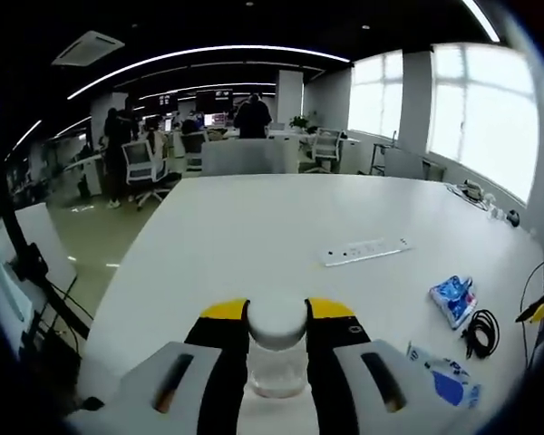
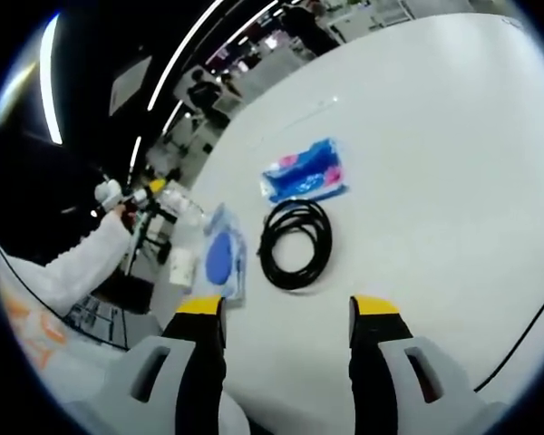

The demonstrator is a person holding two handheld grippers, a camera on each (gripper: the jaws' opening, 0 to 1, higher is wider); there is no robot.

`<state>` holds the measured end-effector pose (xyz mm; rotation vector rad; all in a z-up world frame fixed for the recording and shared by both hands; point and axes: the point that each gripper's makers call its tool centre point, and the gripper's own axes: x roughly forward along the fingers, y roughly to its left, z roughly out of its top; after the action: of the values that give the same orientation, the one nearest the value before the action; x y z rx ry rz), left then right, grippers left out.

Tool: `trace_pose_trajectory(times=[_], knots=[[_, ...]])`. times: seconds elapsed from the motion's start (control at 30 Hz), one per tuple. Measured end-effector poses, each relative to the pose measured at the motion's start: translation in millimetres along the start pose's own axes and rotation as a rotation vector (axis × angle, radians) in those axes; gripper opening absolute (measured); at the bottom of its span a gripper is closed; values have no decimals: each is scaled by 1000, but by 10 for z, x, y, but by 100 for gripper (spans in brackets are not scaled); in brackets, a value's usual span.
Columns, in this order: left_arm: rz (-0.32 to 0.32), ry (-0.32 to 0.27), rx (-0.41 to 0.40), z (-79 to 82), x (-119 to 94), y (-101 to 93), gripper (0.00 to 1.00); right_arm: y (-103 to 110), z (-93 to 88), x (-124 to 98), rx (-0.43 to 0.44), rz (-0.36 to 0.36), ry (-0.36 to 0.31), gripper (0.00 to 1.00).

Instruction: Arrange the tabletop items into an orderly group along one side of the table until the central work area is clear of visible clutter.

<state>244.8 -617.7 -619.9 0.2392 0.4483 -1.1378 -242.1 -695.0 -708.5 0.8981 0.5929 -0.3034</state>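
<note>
Fingers of the left gripper [image 1: 277,319] clamped on a small clear bottle with a white cap [image 1: 277,337], cap level with the yellow fingertips, bottle upright between them, held just above the near edge of the white desk [image 1: 254,227]. Beyond on the desk, seen in the left gripper view: white power strip [image 1: 365,251] lying flat toward the middle; blue-and-white snack packet [image 1: 454,298] farther right; coiled black cable [image 1: 480,332] just beside that packet; flat clear pouch with a blue patch [image 1: 446,378] nearest the camera on the right. Small dark items [image 1: 480,195] at the far right edge by the windows, too small to tell apart. Office chairs [image 1: 145,168] and standing people [image 1: 252,116] well behind the desk.

Fingers of the right gripper [image 2: 288,313] spread apart, nothing between them, hovering over bare desk surface [image 2: 435,163]. Just ahead in the right gripper view: coiled black cable [image 2: 296,243], with the blue-and-white snack packet [image 2: 305,173] beyond it, close but apart. Left of the cable, clear pouch with a blue patch [image 2: 223,260], near the left yellow fingertip. At the desk's left side, a white sleeve [image 2: 72,263] reaching in, with the left gripper [image 2: 131,201] and its bottle [image 2: 177,204] partly visible there. Thin black cord [image 2: 526,335] crossing the lower right corner of the desk.
</note>
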Motion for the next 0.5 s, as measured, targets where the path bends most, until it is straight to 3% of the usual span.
trace_pose_trajectory(times=[0.3, 0.5], knots=[[-19, -14, 55, 27, -154, -249, 22, 50, -62, 40, -6, 16, 21, 53], [4, -29, 54, 7, -235, -257, 22, 54, -67, 45, -8, 23, 21, 54]])
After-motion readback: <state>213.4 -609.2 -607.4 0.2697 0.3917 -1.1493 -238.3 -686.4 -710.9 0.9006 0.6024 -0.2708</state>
